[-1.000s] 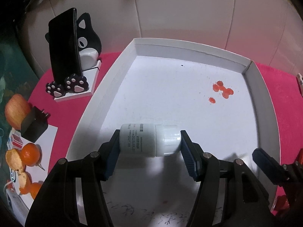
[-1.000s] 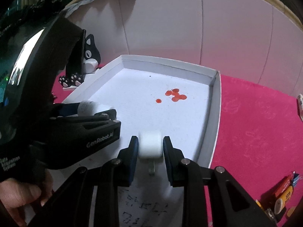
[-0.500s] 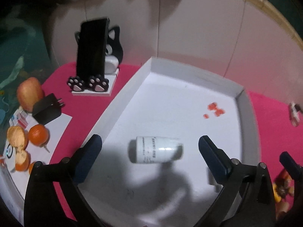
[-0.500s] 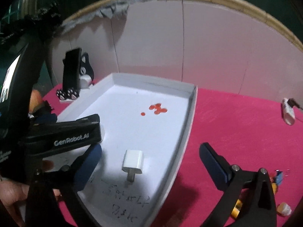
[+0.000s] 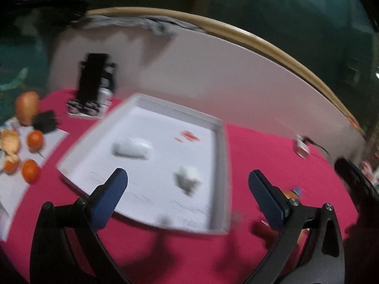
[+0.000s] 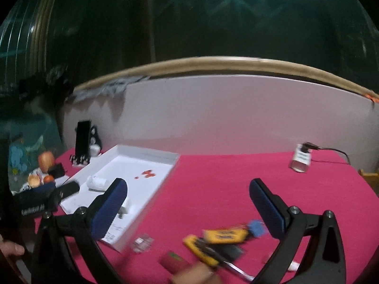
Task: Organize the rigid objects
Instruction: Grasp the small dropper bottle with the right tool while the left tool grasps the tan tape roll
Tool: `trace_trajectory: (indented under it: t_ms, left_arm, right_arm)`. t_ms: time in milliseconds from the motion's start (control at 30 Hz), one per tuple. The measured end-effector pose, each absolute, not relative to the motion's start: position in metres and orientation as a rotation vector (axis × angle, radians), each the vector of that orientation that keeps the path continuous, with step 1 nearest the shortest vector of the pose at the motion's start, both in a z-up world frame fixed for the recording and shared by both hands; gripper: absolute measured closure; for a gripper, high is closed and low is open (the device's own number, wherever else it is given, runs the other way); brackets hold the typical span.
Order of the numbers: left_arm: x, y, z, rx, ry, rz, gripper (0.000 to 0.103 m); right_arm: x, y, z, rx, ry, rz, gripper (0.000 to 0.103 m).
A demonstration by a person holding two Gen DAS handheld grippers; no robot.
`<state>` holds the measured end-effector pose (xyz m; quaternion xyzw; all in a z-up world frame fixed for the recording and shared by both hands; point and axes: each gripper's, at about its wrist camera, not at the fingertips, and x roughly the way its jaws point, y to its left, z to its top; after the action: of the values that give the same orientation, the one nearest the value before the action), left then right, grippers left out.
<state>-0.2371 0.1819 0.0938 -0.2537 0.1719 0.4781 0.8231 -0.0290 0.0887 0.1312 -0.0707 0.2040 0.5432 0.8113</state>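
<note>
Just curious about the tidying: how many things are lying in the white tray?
2: a white bottle on its side toward the tray's left, and a white charger nearer its right wall.

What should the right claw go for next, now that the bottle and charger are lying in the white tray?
Probably lower the open right claw onto the yellow item in the pile just below it. Both claws are empty, their jaws having just opened, and the white bottle and white charger lie in the tray. That loose pile on the pink cloth is closest.
</note>
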Motion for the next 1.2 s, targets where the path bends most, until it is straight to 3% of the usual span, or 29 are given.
trace_trajectory:
  t_ms: [400,600,767,867,933,1000,1033,1200]
  left_arm:
    - [-0.144,0.111,0.033,-0.385,0.67,0.68,0.0]
    - [-0.14,0.12,0.027,-0.457,0.681,0.643,0.001]
    - [-0.122,0.114,0.029,-0.372,0.718,0.571,0.003]
    - [-0.104,0.111,0.026,-0.323,0.753,0.513,0.003]
    - [-0.091,0.11,0.02,-0.299,0.784,0.494,0.003]
    - [-0.083,0.112,0.017,-0.298,0.799,0.485,0.003]
    - [-0.078,0.113,0.016,-0.302,0.806,0.478,0.003]
    - [-0.064,0.114,0.015,-0.276,0.807,0.47,0.013]
  right_arm:
    - [0.052,0.011,0.058,-0.227,0.705,0.919,0.001]
    - [0.072,0.007,0.037,-0.238,0.831,0.981,0.03]
    - [0.063,0.03,0.039,-0.359,0.784,1.061,0.033]
    - [0.056,0.051,0.033,-0.467,0.782,1.104,0.04]
    - [0.055,0.065,0.024,-0.529,0.814,1.115,0.057]
    - [0.056,0.069,0.023,-0.548,0.802,1.112,0.06]
    - [0.056,0.07,0.022,-0.547,0.803,1.117,0.068]
    - [0.059,0.06,0.024,-0.508,0.819,1.118,0.082]
